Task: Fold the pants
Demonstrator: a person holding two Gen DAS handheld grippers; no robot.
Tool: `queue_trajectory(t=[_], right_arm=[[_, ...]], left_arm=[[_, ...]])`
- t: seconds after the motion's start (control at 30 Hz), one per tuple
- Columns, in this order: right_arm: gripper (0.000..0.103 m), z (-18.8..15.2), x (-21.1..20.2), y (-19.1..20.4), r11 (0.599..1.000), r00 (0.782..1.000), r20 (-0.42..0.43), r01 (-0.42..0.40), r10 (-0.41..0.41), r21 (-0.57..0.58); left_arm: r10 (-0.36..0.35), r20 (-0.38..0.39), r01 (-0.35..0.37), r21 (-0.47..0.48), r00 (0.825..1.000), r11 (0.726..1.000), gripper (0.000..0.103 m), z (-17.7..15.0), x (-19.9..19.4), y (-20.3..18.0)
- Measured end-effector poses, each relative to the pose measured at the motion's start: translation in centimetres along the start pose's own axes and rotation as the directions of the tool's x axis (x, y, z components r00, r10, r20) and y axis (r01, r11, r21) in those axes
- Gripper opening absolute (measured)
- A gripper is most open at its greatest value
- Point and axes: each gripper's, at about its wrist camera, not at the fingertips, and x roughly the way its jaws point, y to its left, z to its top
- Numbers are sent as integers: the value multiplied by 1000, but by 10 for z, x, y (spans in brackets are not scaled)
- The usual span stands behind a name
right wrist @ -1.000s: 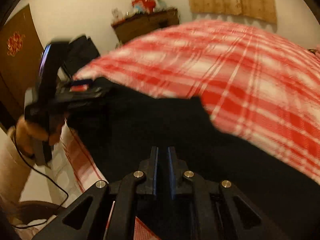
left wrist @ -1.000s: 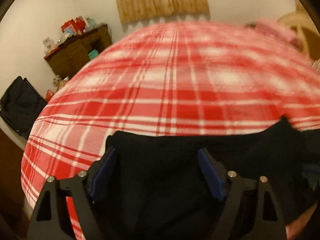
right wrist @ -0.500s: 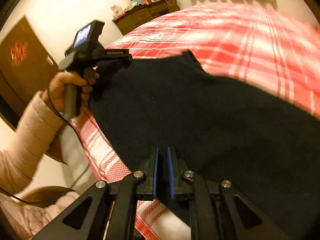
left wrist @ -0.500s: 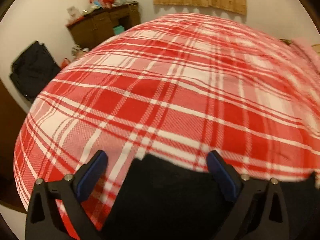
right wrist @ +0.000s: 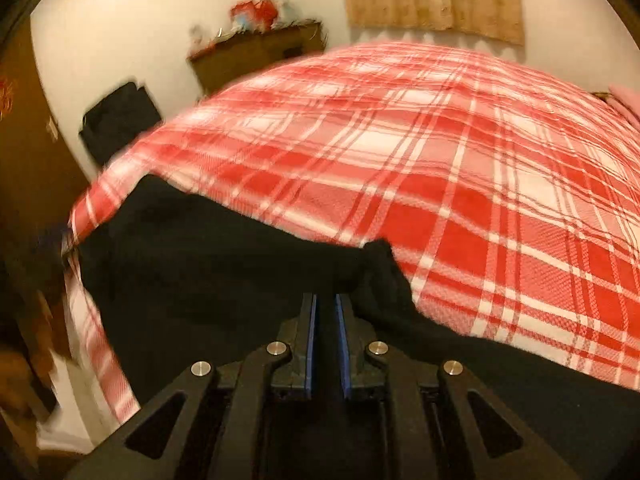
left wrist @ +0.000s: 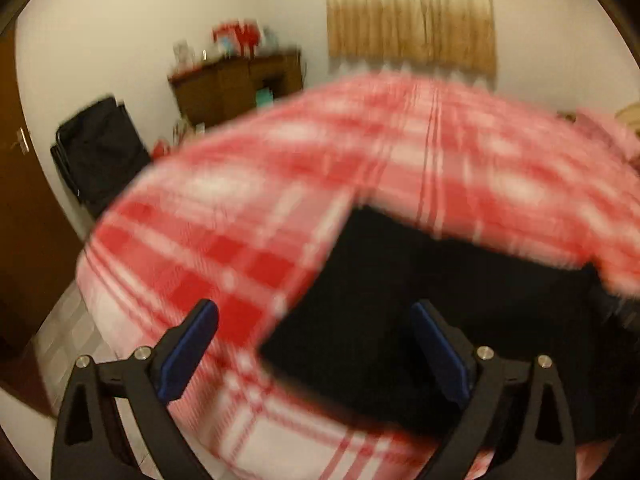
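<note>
Black pants [left wrist: 420, 320] lie on the plaid blanket [left wrist: 248, 216]; my left gripper [left wrist: 316, 344] gapes empty, my right gripper [right wrist: 326, 316] pinches cloth; tugging could undo the fold.

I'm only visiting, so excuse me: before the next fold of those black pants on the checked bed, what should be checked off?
1. Left gripper free of cloth: ok, jaws just opened wide, nothing pressed.
2. Right gripper holding black pants: ok, shut on the fabric.
3. Pants lying on the plaid blanket: ok.
4. Pants smooth: not ok, bunched by the right gripper.
5. Left view sharp: not ok, blurred.
</note>
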Motion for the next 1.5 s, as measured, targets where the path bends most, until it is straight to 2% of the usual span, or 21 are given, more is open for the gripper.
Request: queue_trajectory(t=[0.1,0.17,0.27,0.43,0.5,0.57,0.67,0.73,0.8,0.83,0.87,0.93,0.97,1.03,1.1,1.17,1.23,1.27,1.3,1.4,1.5], right_arm=[[10,-2,-16,-6,998,999,20,-31,30,46],[10,-7,-31,-3,997,995,65,-73,73,9],[11,-24,-50,1,994,989,93,-112,111,5],[12,-56,-33,-10,994,997,-23,-75,77,77],[12,-60,-43,-16,988,994,-4,-108,109,113],[12,-61,-66,-24,984,993,47,-113,107,141],[12,-60,-109,-50,972,984,170,-97,61,213],[12,-63,-146,-82,950,966,257,-75,-5,303],[29,-76,-195,-124,909,930,348,-39,-119,414],[55,-84,-218,-141,888,905,385,-18,-181,460],[74,-93,-242,-157,865,874,415,12,-253,502],[76,-107,-280,-185,821,824,424,83,-375,566],[76,-120,-304,-203,780,790,402,148,-463,609],[76,-145,-338,-232,680,718,333,262,-612,685],[76,-176,-366,-261,561,648,255,320,-717,763],[76,-203,-384,-286,467,608,180,353,-773,811],[76,-225,-388,-308,395,600,111,366,-792,843],[76,-234,-385,-318,378,615,89,357,-783,854],[76,-239,-379,-324,381,640,84,342,-764,859],[76,-236,-370,-318,413,611,92,409,-786,814],[76,-227,-356,-307,459,624,100,446,-775,768]], left_arm=[[-10,55,9,18,998,1000,101,-6,-5,4],[-6,70,4,35,998,999,101,0,-13,3],[28,153,-34,35,988,999,100,7,-32,-6],[-74,162,57,106,984,993,100,2,-35,-43],[-87,121,69,146,989,987,100,-6,-26,-58],[-46,76,32,180,996,983,101,-15,-14,-66],[-9,124,-18,210,992,978,103,-22,-17,-70],[-19,103,-1,194,994,981,103,-19,-16,-68],[-52,87,38,158,995,987,103,-16,-20,-62],[-76,87,63,142,993,988,103,-17,-23,-61],[-123,92,112,114,988,987,103,-15,-28,-58],[-175,92,168,87,980,982,103,-16,-34,-59],[-185,90,178,83,979,981,103,-17,-35,-63],[-202,86,195,85,976,977,103,-16,-38,-69],[-207,88,199,97,974,975,103,-17,-40,-77],[-213,76,205,108,974,973,103,-18,-40,-84],[-223,52,217,111,973,970,103,-20,-40,-91],[-228,43,223,108,973,969,103,-21,-40,-94],[-231,40,226,106,972,968,103,-21,-41,-94],[-240,42,234,108,970,966,103,-19,-47,-100],[-240,56,232,125,969,965,103,-18,-54,-106]])
